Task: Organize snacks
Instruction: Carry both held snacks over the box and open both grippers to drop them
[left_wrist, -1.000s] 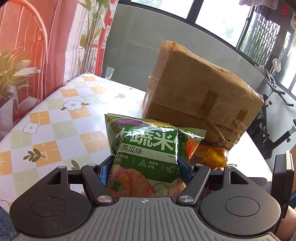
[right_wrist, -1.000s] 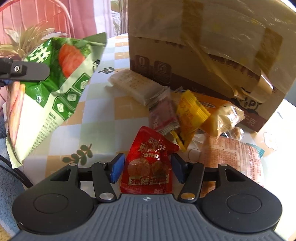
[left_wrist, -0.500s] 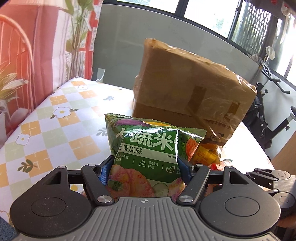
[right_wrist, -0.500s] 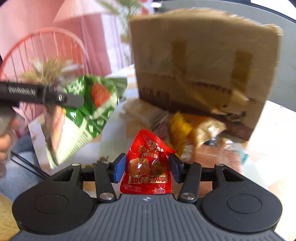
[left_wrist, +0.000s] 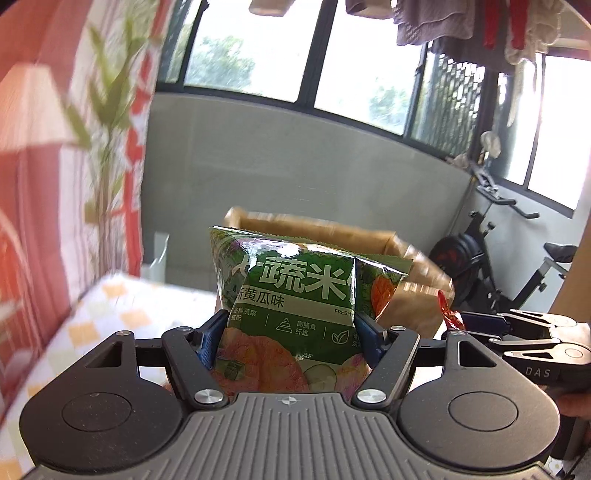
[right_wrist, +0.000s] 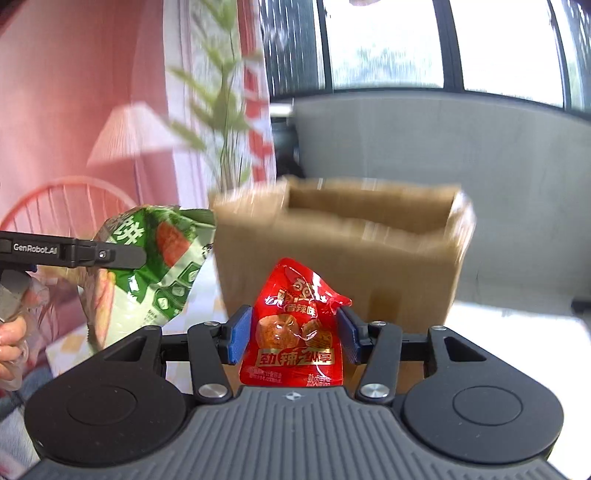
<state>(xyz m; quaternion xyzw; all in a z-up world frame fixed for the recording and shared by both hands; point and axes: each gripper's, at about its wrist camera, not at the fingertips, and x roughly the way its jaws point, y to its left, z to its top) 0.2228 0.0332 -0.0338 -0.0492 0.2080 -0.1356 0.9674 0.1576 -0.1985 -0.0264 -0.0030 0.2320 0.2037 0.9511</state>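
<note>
My left gripper (left_wrist: 290, 332) is shut on a green snack bag (left_wrist: 295, 295) with white lettering, held upright in the air. In the right wrist view the same green bag (right_wrist: 147, 273) hangs at the left. My right gripper (right_wrist: 293, 332) is shut on a small red snack pouch (right_wrist: 295, 325), whose tip (left_wrist: 447, 314) shows at the right of the left wrist view. Beyond both stands an open brown cardboard box (right_wrist: 343, 251), its top opening visible, blurred; in the left wrist view the box (left_wrist: 406, 266) sits behind the green bag.
A checked, flowered tablecloth (left_wrist: 110, 317) covers the table at the lower left. An exercise bike (left_wrist: 509, 266) stands at the right by the grey wall under the windows. A red wire chair (right_wrist: 55, 206) and a plant (right_wrist: 225, 110) are at the left. A person's hand (right_wrist: 11, 343) holds the left gripper.
Both grippers have risen with their packets. The box has dropped lower in view and its open top now shows. The loose snacks on the table have gone out of sight.
</note>
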